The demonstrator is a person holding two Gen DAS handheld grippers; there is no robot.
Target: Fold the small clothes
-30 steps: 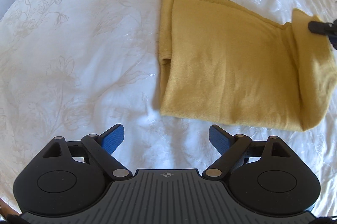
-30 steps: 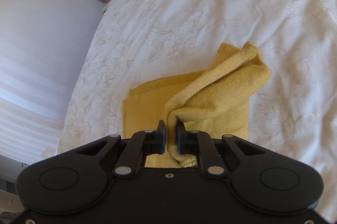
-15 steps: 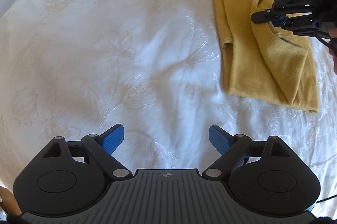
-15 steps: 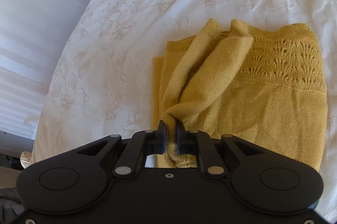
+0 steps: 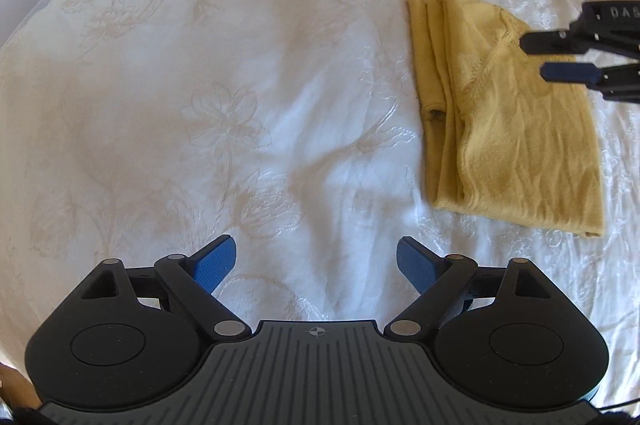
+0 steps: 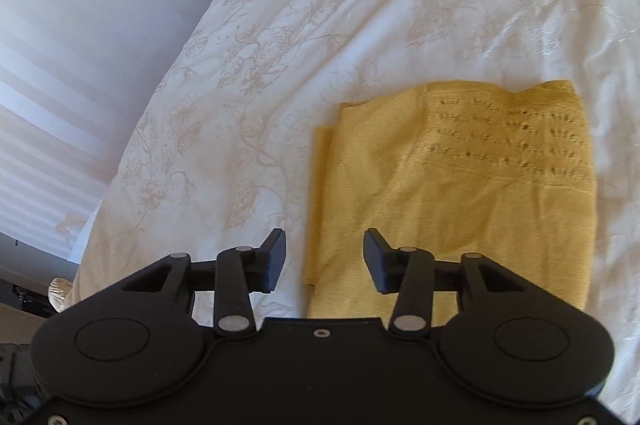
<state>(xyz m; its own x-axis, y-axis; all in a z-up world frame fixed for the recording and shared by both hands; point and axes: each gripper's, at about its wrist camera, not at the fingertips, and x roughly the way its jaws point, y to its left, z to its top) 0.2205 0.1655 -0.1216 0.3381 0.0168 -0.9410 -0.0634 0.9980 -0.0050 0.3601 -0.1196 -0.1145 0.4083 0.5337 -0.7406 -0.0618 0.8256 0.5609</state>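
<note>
Right gripper (image 6: 324, 261) held low over folded yellow garment (image 6: 452, 193), fingers wide, nothing gripped. Left gripper (image 5: 315, 265) held over bed (image 5: 200, 105), fingers spread wide.

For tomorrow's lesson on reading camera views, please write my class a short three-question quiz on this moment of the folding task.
1. True or false: the right hand-held gripper is clamped on the yellow knitted garment.
2. The garment lies on: A) a wooden table B) a white embroidered bedspread C) a grey carpet.
3. Fill in: the left hand-held gripper is open and holds ____.

Key: 1 false, it is open above the garment; 2 B; 3 nothing.
</note>
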